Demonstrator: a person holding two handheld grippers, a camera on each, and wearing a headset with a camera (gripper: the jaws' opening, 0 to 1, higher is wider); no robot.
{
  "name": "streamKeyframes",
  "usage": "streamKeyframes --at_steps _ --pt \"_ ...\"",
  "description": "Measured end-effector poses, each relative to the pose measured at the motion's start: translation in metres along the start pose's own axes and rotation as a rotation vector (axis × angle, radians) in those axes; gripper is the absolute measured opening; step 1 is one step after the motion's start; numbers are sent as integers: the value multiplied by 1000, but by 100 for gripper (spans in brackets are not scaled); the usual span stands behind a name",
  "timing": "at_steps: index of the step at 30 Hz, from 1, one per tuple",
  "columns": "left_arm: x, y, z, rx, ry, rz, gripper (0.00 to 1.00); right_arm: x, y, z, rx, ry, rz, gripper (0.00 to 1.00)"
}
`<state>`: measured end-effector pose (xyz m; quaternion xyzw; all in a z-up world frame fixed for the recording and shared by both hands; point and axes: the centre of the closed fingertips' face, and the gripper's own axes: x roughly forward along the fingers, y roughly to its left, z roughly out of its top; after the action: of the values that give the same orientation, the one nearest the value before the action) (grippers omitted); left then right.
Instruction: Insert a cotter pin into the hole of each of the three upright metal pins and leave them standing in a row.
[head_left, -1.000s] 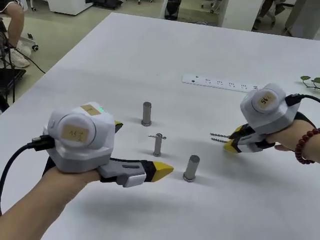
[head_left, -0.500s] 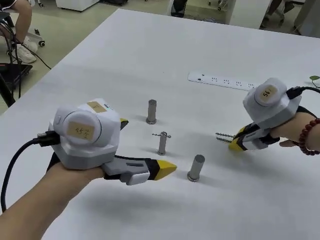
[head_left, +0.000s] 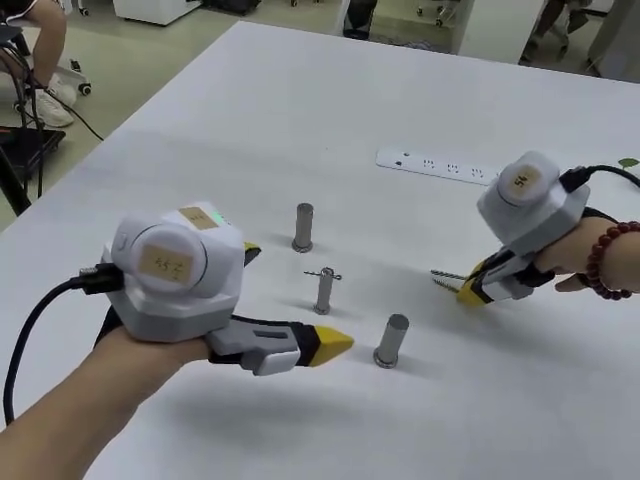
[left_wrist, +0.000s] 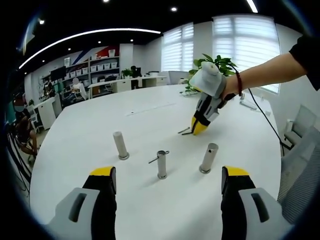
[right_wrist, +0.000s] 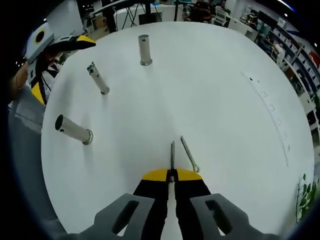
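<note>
Three upright metal pins stand in a slanted row on the white table: the far pin (head_left: 304, 227), the middle pin (head_left: 324, 289) with a cotter pin through its top, and the near pin (head_left: 391, 340). They also show as the far pin (left_wrist: 120, 145), the middle pin (left_wrist: 161, 164) and the near pin (left_wrist: 208, 157). My left gripper (head_left: 292, 297) is open just left of the row, nothing between its jaws. My right gripper (head_left: 468, 292) sits low at the table, right of the row, shut on a cotter pin (right_wrist: 172, 155). A second cotter pin (right_wrist: 189, 152) lies loose beside it.
A white power strip (head_left: 435, 165) lies farther back on the table (head_left: 250, 120). A potted plant (left_wrist: 216, 64) stands beyond the right gripper (left_wrist: 198, 126). A seated person (head_left: 35, 45) is off the table's far left edge.
The head camera has shifted a little. My right gripper stays at the cotter pins, its body tipped up slightly. The left gripper and the three pins have not moved.
</note>
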<state>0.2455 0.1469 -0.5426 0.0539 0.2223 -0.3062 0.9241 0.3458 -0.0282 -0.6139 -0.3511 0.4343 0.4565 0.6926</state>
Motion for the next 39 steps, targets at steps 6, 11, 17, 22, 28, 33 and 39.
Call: streamKeyframes --at_steps 6,11,17,22,28,33,39 --pt "2 -4 -4 -27 18 -17 84 1 5 -1 -22 -17 -3 0" --pt "1 -7 -3 -33 14 -25 84 5 3 0 -39 -28 -6 0" --pt "-2 -7 1 -7 -1 -8 77 -4 1 4 -60 -51 -64 0" --pt "-3 -7 4 16 -3 4 74 -14 5 12 -70 -92 -88 0" --pt "-4 -9 9 25 0 1 71 -32 15 26 -107 -154 -108 0" --pt "-4 -13 20 40 -5 -14 65 -44 23 37 -125 -209 -110 0" --pt "-1 -20 25 51 28 -34 52 -55 27 49 -171 -271 -121 0"
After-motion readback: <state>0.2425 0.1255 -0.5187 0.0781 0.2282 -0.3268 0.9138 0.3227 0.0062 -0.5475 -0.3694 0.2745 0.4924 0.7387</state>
